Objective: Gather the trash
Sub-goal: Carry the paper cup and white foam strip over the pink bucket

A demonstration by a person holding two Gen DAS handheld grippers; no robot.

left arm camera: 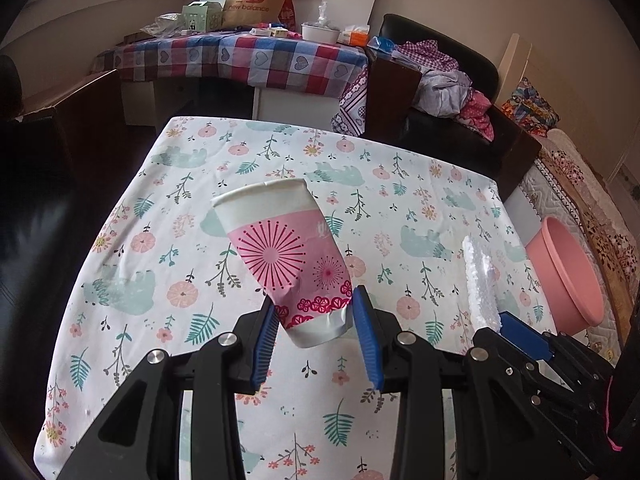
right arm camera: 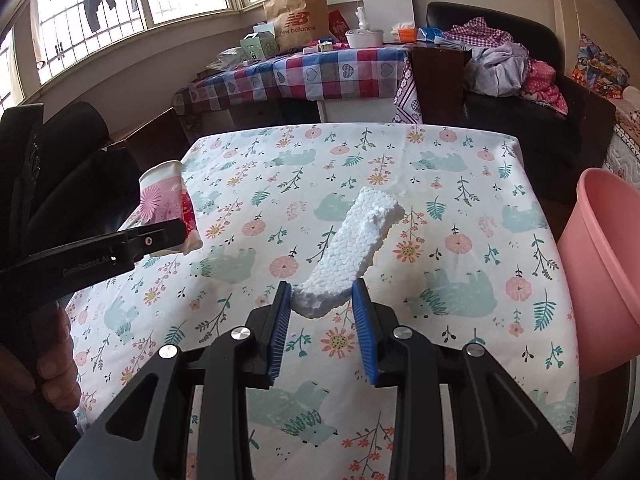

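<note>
Left gripper (left arm camera: 314,312): it pinches the bottom of the paper cup (left arm camera: 280,248). The blue pads squeeze in on both sides, and the cup wall is dented there.
Paper cup: it is up in the air above the surface (left arm camera: 192,152), tipped, with its open end pointing away. I think it is held by the bottom so it can be tipped out into the bin.
Right gripper (right arm camera: 322,300): it is closed on the near end of the white foam piece (right arm camera: 352,240). The rest of the foam sticks out in front, over the flowery cloth.
Pink bin (right arm camera: 604,264): it stands just off the right edge of the surface. Both bits of trash probably go there, and neither is in it yet.
Left view only: the dent in the cup and how the pads grip it.
Right view only: the whole foam piece, the left gripper from the side with the cup raised, and fingers of the left hand (right arm camera: 52,372) on its handle.
</note>
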